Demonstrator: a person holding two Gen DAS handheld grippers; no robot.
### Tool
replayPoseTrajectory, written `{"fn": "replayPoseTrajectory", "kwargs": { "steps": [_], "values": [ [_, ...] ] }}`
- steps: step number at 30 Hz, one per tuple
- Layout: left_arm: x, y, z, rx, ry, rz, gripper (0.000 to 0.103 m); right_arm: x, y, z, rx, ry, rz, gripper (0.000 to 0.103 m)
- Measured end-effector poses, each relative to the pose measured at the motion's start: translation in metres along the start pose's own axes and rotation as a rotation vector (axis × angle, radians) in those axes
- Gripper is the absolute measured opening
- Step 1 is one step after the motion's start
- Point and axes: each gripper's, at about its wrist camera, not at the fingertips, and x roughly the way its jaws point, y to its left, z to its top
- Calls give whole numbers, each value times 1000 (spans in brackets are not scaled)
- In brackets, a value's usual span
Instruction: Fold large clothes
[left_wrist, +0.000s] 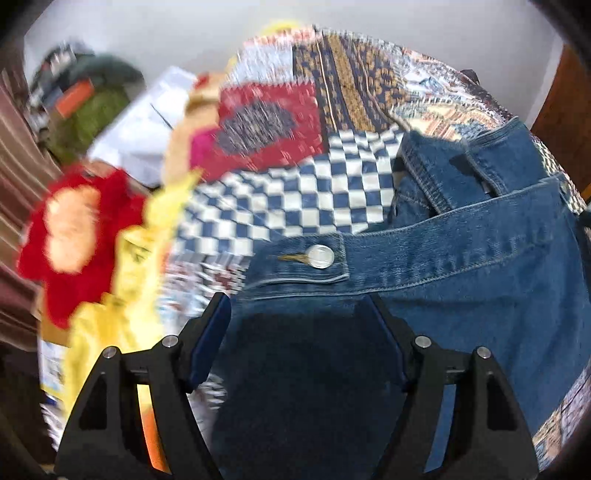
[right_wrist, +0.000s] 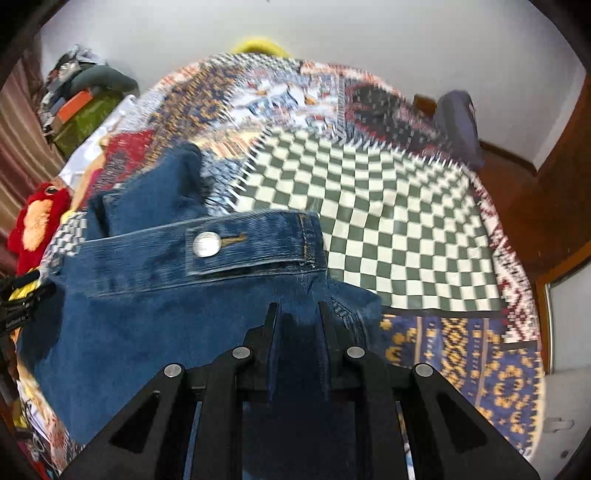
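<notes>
Two grippers are on the blue denim garment (right_wrist: 147, 325): the right gripper (right_wrist: 298, 314) has its jaws pinched tight on a fold of denim just below the buttoned tab, while the left gripper (left_wrist: 299, 302) stands wide, denim lying between its fingers (left_wrist: 216, 317), and whether the pads press on it can't be made out. Out from the fingers, the silver button (left_wrist: 320, 256) sits on its tab near the garment's edge, which crosses both views. The denim is spread over a patchwork bedspread (right_wrist: 399, 221) of checks and woven patterns, with a red plush toy (left_wrist: 74, 229) and yellow cloth (left_wrist: 122, 266) off to the left side.
</notes>
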Motion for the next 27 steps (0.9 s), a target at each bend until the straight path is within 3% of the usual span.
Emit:
{"fn": "replayPoseTrajectory", "kwargs": {
  "steps": [4, 8, 12, 18, 21, 23, 25, 27],
  "values": [
    [-38, 11, -6, -42, -60, -54, 74, -32, 22, -7, -49, -50, 51, 13],
    [-68, 12, -24, -55, -118, -83, 78, -49, 67, -20, -138, -69, 88, 13],
    [-65, -1, -47, -23, -91, -84, 78, -46, 127, -41, -256, -49, 122, 13],
    [-31, -16, -86, -5, 12, -88, 78, 0, 188, -76, -440, 32, -4, 13],
    [-12, -18, -104, 11, 36, -46, 80, 11, 186, -85, -451, 19, -19, 13],
    [-9, -17, -114, 6, 17, -59, 80, 8, 180, -84, -444, 25, -29, 13],
    [-11, -16, -119, 3, 3, -59, 81, 12, 174, -86, -481, 19, -175, 13],
    [-14, -17, -122, 9, -4, -52, 81, 15, 162, -91, -509, 3, -219, 13]
  ]
}}
